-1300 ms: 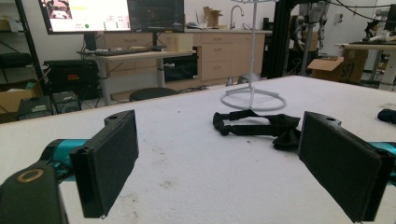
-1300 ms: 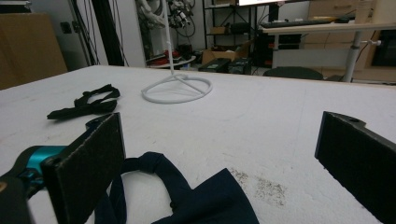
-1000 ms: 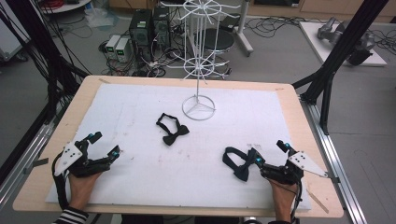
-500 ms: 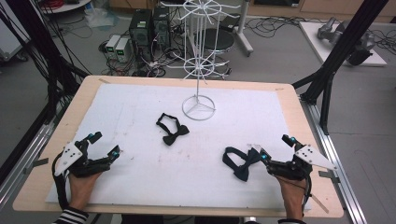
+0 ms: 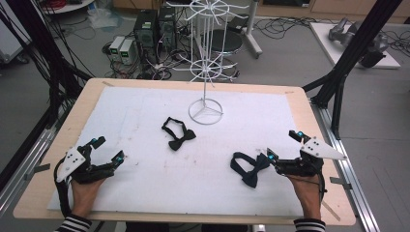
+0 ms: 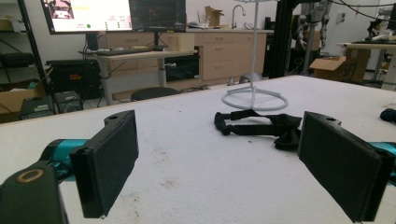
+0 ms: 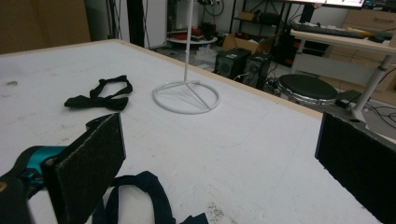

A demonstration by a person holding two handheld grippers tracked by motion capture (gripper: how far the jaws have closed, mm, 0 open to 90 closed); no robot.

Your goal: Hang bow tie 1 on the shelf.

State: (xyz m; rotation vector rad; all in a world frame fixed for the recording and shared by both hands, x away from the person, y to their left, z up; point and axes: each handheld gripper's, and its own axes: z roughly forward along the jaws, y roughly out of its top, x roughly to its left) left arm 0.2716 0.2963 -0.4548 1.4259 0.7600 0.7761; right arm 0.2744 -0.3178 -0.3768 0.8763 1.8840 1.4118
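Note:
A black bow tie (image 5: pixel 176 134) lies on the white mat near the middle, in front of the white wire stand (image 5: pixel 205 111). A dark navy bow tie (image 5: pixel 249 166) lies at the front right. My right gripper (image 5: pixel 283 145) stands open just right of it, its near finger close to the tie's knot; the navy strap (image 7: pixel 140 196) shows below its left jaw, with nothing between the jaws. My left gripper (image 5: pixel 109 149) rests open at the front left, empty. Seen from the left gripper (image 6: pixel 226 163), the black tie (image 6: pixel 261 125) lies well ahead.
The stand's ring base (image 7: pixel 187 95) sits at the back middle of the mat, its tall pole with hook rings above. The wooden table edge (image 5: pixel 309 116) frames the mat. Black frame posts (image 5: pixel 348 58) rise at the back right and back left.
My right gripper has drifted slightly right and away from the person, its jaws still open beside the navy bow tie. The left gripper and both ties have stayed put.

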